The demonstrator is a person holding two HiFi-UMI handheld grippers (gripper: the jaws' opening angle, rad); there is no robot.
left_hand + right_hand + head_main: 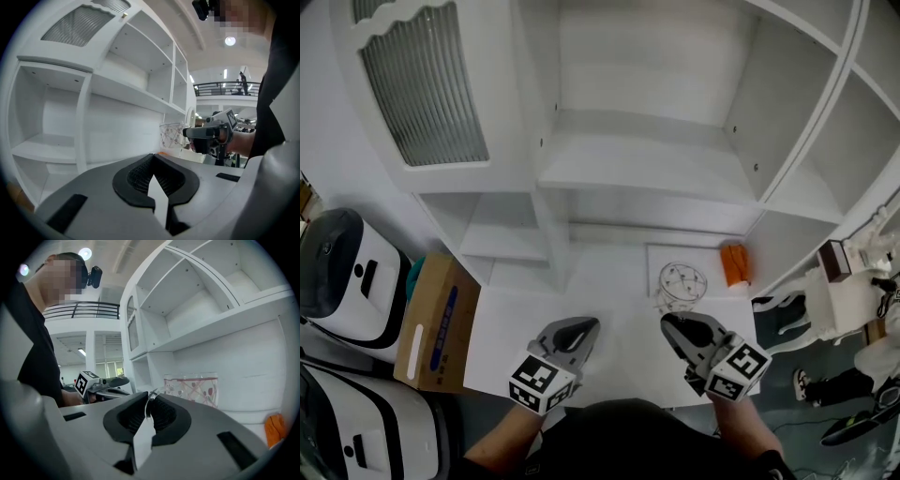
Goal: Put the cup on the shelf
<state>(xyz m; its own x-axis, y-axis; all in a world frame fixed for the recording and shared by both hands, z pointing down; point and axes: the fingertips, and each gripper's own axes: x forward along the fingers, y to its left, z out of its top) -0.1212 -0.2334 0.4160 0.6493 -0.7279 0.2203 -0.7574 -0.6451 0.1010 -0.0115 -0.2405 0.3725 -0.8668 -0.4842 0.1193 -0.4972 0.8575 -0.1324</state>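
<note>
A clear glass cup (682, 284) with a red pattern is held upright over the white counter of the shelf unit (637, 178), just in front of its lowest opening. My right gripper (668, 322) is right behind it, shut on the thin glass handle; in the right gripper view the handle (151, 394) sits between the pads and the cup (191, 387) is just beyond. I cannot tell whether the cup rests on the counter. My left gripper (589, 325) hovers to the left, shut and empty. From it, the cup (172, 136) shows to the right.
An orange object (733, 264) lies on the counter to the right of the cup. A cardboard box (436, 323) and white machines (342, 272) stand at the left. Open white compartments rise above, with a louvred door (422, 84) at the upper left.
</note>
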